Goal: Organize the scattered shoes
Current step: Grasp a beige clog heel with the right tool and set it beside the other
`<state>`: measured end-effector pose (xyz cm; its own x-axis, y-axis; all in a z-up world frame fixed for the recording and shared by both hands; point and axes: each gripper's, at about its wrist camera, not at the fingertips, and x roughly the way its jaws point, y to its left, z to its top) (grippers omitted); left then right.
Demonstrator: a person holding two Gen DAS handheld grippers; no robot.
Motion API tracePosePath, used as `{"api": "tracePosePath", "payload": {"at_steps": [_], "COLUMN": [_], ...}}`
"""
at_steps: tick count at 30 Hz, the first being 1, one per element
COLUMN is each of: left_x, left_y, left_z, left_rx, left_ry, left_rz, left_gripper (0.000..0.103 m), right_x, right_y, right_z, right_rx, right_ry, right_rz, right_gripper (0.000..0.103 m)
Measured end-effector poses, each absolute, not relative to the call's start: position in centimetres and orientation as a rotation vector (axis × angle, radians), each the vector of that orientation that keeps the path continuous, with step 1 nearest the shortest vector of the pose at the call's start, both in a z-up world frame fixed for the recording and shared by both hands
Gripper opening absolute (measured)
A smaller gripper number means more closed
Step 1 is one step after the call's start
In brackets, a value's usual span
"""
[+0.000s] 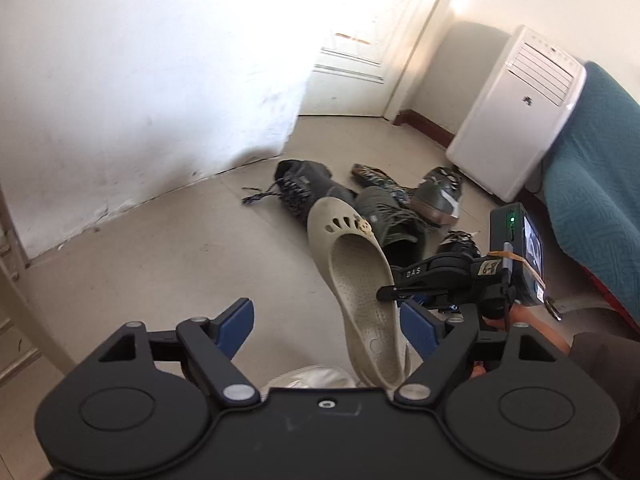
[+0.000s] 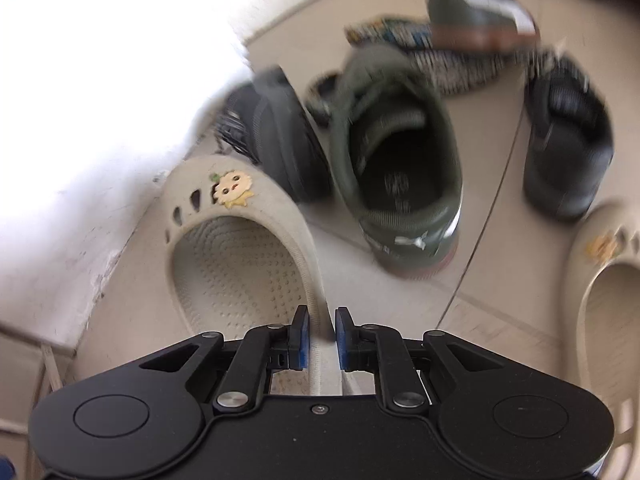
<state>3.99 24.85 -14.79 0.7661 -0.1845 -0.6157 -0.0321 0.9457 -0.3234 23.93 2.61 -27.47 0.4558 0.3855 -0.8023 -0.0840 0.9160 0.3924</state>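
Note:
My right gripper [image 2: 322,332] is shut on the side rim of a beige clog [image 2: 236,248] with a small cartoon charm, pads pressing its wall from both sides. In the left wrist view that clog [image 1: 360,280] hangs tilted, toe up, off the floor, with the right gripper [image 1: 394,294] clamped on its edge. My left gripper [image 1: 326,320] is open and holds nothing; the clog crosses in front of its right finger. A matching beige clog [image 2: 600,300] lies on the floor at right. Beyond are a green sneaker [image 2: 400,168], a black shoe [image 2: 568,140] and a dark laced shoe [image 2: 280,132].
A second green sneaker [image 1: 438,196] and a patterned slipper [image 1: 372,174] lie in the pile. A white air cooler [image 1: 516,116] and a teal-covered bed [image 1: 592,200] stand at right, a white wall [image 1: 120,100] at left. Bare floor [image 1: 180,248] spreads left of the shoes.

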Motion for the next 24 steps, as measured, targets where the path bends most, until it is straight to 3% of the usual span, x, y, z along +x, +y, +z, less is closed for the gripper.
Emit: {"api": "tracePosePath", "payload": {"at_steps": [7,14,18,24], "left_x": [4.5,4.6,3.8,2.9], "left_y": [19.3,12.0,7.6,2.4], "left_z": [-9.0,-3.5,-2.0,-4.0], "left_rx": [-0.192,-0.089,-0.074,-0.187], "left_ry": [0.677,0.703,0.724,0.841], "left_rz": [-0.156,-0.181,-0.159,-0.189], "left_gripper": [0.085,0.092,0.098,0.098], "right_x": [20.5,17.3,16.3,15.3], "right_y": [-2.4,-15.5,-22.6,-27.7], "right_z": [-23.7,-21.6,-22.7,-27.2], "right_rx": [0.366,0.571,0.676,0.784], "right_ry": [1.008,0.996,1.011,1.039], "right_rz": [0.259,0.139,0.012,-0.116], "right_gripper": [0.013,0.013,0.013,0.013]}}
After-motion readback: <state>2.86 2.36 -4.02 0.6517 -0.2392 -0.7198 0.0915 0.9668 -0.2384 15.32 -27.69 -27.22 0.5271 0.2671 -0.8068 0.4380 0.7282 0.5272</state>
